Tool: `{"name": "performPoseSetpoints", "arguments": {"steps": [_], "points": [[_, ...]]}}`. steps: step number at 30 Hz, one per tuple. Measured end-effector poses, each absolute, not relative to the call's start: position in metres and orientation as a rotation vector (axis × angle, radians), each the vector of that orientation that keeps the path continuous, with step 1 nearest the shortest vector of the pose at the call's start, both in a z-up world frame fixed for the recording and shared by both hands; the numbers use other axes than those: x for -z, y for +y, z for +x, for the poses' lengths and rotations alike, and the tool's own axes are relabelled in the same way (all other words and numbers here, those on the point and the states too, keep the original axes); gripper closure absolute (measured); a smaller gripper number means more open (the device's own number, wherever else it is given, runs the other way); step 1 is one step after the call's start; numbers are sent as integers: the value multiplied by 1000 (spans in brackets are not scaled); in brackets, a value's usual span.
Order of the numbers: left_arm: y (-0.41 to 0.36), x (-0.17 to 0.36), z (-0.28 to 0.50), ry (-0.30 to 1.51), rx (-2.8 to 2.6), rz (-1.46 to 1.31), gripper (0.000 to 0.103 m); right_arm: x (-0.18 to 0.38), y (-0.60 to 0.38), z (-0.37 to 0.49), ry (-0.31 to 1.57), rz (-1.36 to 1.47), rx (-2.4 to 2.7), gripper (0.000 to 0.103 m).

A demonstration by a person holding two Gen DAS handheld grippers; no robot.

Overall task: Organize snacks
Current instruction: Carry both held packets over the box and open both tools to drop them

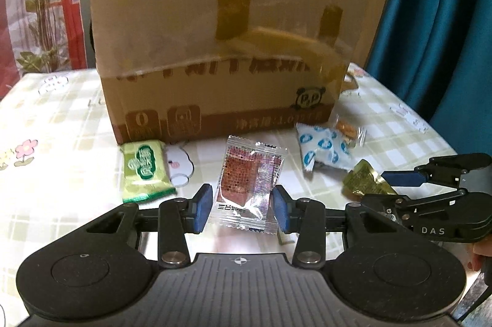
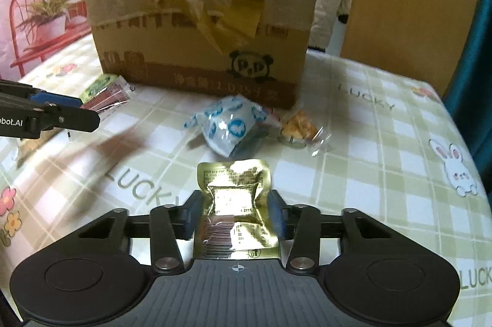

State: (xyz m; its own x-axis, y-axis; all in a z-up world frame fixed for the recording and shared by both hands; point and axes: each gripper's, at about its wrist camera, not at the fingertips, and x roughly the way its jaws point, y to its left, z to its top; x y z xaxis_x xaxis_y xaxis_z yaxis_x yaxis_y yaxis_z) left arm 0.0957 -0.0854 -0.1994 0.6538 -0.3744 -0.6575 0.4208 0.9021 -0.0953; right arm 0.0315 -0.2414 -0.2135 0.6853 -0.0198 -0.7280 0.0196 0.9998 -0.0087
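Note:
My left gripper (image 1: 242,207) is shut on a clear packet with a red-brown snack (image 1: 249,185), its blue pads pressing both sides. My right gripper (image 2: 235,211) is shut on a gold foil packet (image 2: 235,198), which also shows in the left wrist view (image 1: 364,181). On the table lie a green packet (image 1: 144,170), a white-and-blue packet (image 2: 229,124) and a clear packet of orange snacks (image 2: 299,128). A tall cardboard box (image 1: 224,50) stands just behind them. The left gripper with its red-brown packet (image 2: 107,99) shows at the left of the right wrist view.
The table has a green-checked cloth (image 2: 384,142) with rabbits and flowers. A teal curtain (image 1: 439,19) hangs at the right. A second cardboard panel (image 2: 409,4) stands behind the table's right corner. A flowered red-and-white sheet (image 1: 40,4) is at the left.

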Motion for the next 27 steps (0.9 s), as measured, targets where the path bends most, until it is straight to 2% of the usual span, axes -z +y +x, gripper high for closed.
{"name": "performPoseSetpoints", "arguments": {"steps": [8,14,19,27], "points": [[-84,168,88,632,456,59,58,178,-245,22,708,4,33,63],[-83,133,90,531,462,54,58,131,-254,21,579,16,51,63],[-88,92,107,433,475,64,58,79,-262,43,441,-11,41,63],[-108,42,162,343,449,49,58,32,-261,106,329,-73,-2,63]]}}
